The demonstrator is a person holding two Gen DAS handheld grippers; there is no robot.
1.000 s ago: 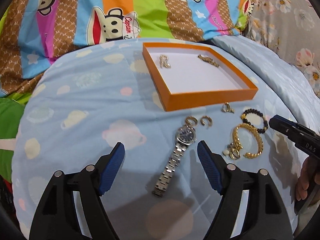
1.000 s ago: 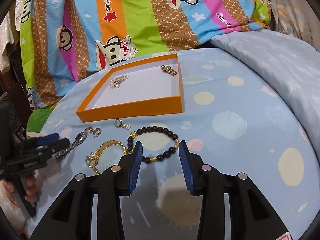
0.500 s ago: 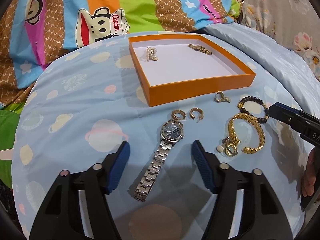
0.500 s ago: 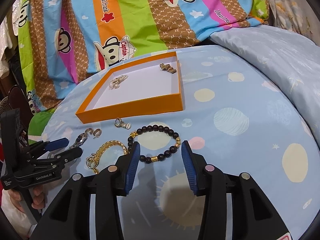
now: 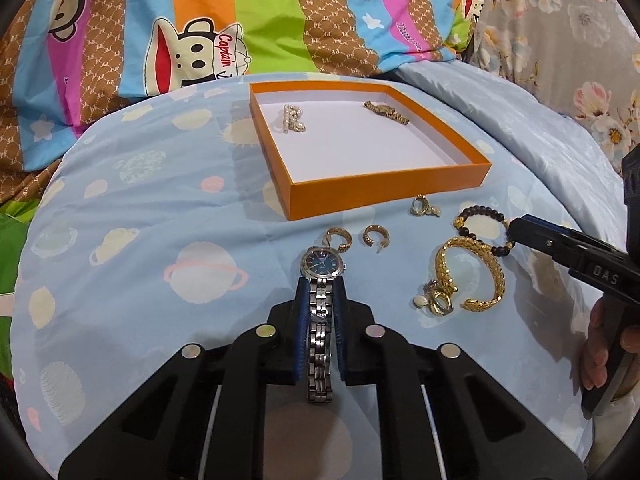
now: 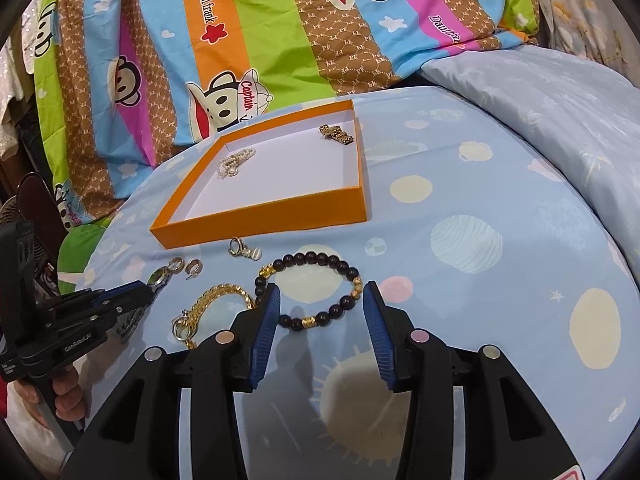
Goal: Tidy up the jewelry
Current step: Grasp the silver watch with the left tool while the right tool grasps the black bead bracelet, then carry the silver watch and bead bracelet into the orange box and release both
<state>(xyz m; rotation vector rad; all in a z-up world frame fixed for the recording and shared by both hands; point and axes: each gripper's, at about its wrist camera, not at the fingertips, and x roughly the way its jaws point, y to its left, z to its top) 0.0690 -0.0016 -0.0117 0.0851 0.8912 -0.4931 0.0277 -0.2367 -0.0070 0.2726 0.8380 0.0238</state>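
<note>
My left gripper [image 5: 320, 292] is shut on the band of a silver watch [image 5: 322, 266] with a blue dial, lying on the blue bedsheet. My right gripper [image 6: 322, 304] is open over a dark beaded bracelet [image 6: 316, 288], its pads on either side of the near arc. An orange tray [image 5: 384, 190] holds a pearl piece [image 5: 293, 119] and a gold chain piece [image 5: 386, 112]. A gold bracelet [image 5: 470, 276], two gold hoop earrings [image 5: 356, 238] and a small ring charm [image 5: 422, 206] lie in front of the tray.
A striped monkey-print quilt [image 5: 240, 20] is bunched behind the tray. A pale blue folded duvet [image 6: 560, 92] rises at the right. A floral fabric [image 5: 580, 20] lies at the far right. The bed drops away at the left edge.
My left gripper moved forward and closed on the watch band. My right gripper stayed open over the beaded bracelet, widening a little.
</note>
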